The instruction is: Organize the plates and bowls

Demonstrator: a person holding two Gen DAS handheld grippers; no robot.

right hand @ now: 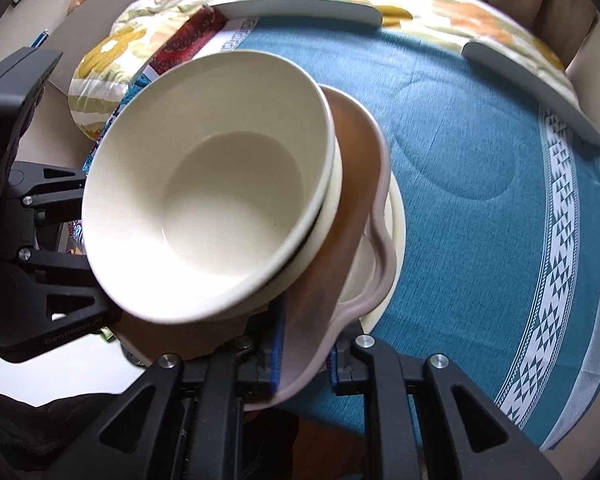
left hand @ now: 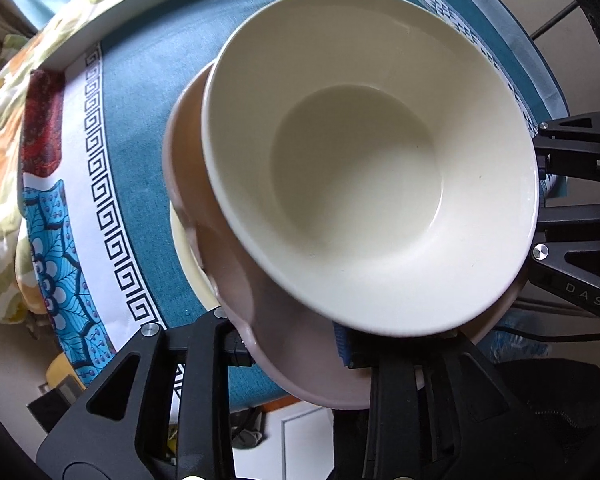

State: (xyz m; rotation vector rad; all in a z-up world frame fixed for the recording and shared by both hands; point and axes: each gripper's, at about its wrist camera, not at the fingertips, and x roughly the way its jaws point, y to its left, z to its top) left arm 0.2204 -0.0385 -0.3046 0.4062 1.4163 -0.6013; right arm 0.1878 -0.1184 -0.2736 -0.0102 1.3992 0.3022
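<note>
A cream bowl (left hand: 364,184) is stacked in another cream bowl, which sits on a pink wavy-rimmed plate (left hand: 216,248) over a cream plate (left hand: 188,256). The stack is lifted, tilted above the teal tablecloth (left hand: 148,120). My left gripper (left hand: 292,344) is shut on the pink plate's rim. My right gripper (right hand: 304,356) is shut on the opposite rim of the pink plate (right hand: 364,184), with the cream bowl (right hand: 212,208) to its left. Each gripper shows in the other's view: the right gripper (left hand: 580,216) and the left gripper (right hand: 40,232).
White plates (right hand: 300,10) (right hand: 536,88) lie at the table's far edge on a flowered cloth (right hand: 440,4). A patterned white border (right hand: 560,220) runs along the tablecloth. Floor and clutter lie below the table edge (left hand: 268,396).
</note>
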